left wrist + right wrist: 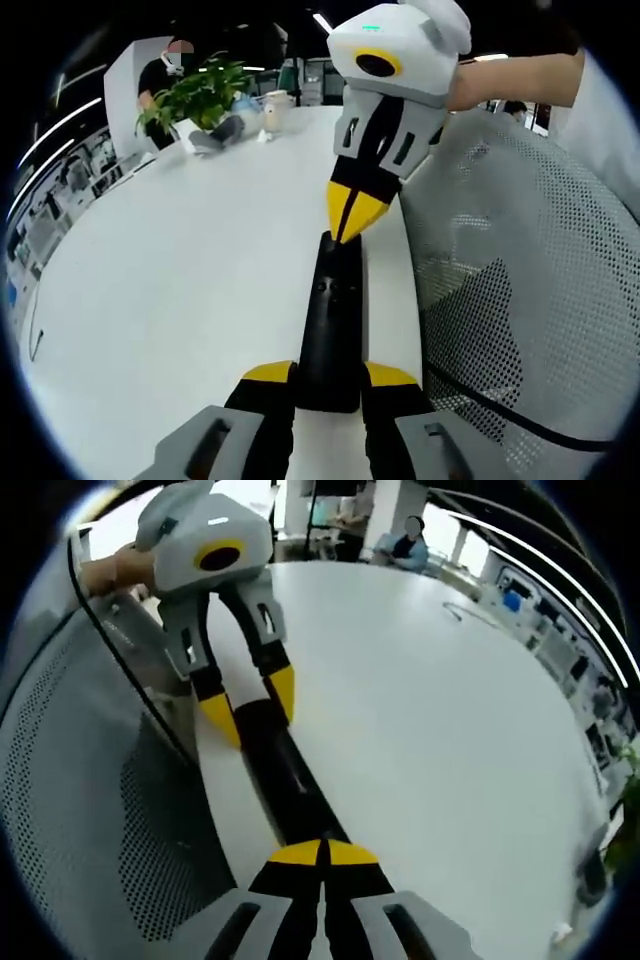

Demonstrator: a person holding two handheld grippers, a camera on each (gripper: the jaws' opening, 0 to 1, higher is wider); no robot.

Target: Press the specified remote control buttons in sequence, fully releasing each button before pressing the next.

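Clamping remote [330, 330] at near end, left gripper [330, 385]; right gripper [322, 855] closed, tips pressing far end. Risk: remote pivoting off table [180, 280] edge.

The remote's [285, 770] near end (buttons too) hides under the right tool [322, 854].

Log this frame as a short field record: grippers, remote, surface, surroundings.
left gripper: jaws closed on the near end of the remote, holding it
right gripper: jaws shut, yellow tips down on the remote's far end
remote: long, black, lying on the table edge
table: white, round
chair: grey mesh back, beside the remote
plant: potted, at the far side of the table
person: standing behind the plant
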